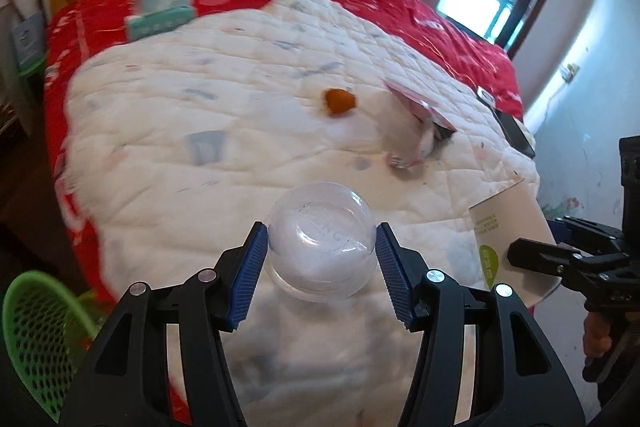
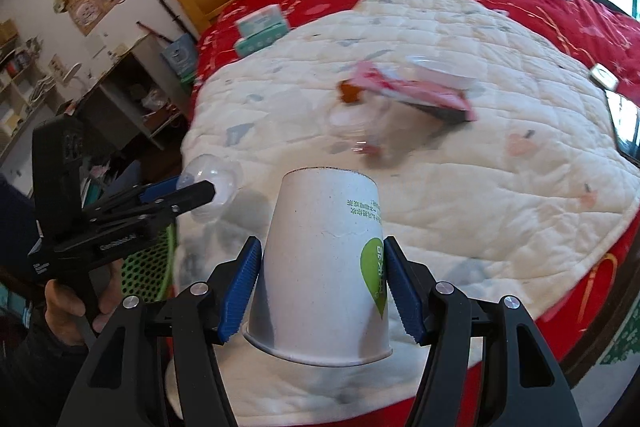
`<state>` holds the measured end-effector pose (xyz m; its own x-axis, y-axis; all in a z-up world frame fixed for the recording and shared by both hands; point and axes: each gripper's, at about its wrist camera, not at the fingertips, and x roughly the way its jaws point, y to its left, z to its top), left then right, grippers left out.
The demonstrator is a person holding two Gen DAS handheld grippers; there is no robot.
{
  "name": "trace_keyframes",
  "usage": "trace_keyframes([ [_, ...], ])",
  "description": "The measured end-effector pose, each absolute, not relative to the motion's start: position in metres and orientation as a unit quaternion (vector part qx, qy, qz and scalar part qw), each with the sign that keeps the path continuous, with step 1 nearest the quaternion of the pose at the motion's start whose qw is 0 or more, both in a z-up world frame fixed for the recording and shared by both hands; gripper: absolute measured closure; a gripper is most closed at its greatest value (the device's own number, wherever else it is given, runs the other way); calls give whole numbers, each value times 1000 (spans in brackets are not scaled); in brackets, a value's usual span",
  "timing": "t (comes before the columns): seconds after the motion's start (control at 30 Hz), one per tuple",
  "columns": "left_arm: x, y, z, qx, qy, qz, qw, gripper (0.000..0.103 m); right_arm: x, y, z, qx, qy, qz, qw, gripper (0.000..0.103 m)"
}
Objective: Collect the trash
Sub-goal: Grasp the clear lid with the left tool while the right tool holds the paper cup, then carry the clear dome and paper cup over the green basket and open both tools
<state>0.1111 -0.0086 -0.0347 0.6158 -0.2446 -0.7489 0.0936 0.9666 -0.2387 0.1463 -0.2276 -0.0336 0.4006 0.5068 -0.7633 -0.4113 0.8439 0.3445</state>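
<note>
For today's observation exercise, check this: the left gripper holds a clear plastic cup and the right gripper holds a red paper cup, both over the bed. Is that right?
One detail is wrong: the paper cup in the right gripper is white with a green mark, not red, as the right wrist view shows. The left gripper does hold the clear plastic cup, both over the bed.

Counted: two tools, the left tool [image 1: 320, 247] and the right tool [image 2: 320, 263]. One clear plastic cup [image 1: 322, 251]. One white paper cup [image 2: 320, 263]. One pink wrapper [image 2: 416, 89]. One orange scrap [image 1: 339, 101]. One tissue pack [image 1: 162, 11]. One green basket [image 1: 40, 331].
</note>
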Motion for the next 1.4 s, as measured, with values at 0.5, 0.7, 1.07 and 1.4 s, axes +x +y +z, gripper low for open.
trace_keyframes([
  [0.5,1,126,-26,-164,399,34,902,48,108,-118,-17,8,461,361,811,43],
  [0.7,-35,172,-42,-194,401,87,891,48,97,-74,-16,-1,463,391,795,43],
  [1.07,-78,233,-83,-236,425,163,858,48,79,3,-26,-17,463,436,772,43],
  [1.4,-100,268,-111,-273,441,197,832,43,68,60,-35,-20,464,463,755,43],
])
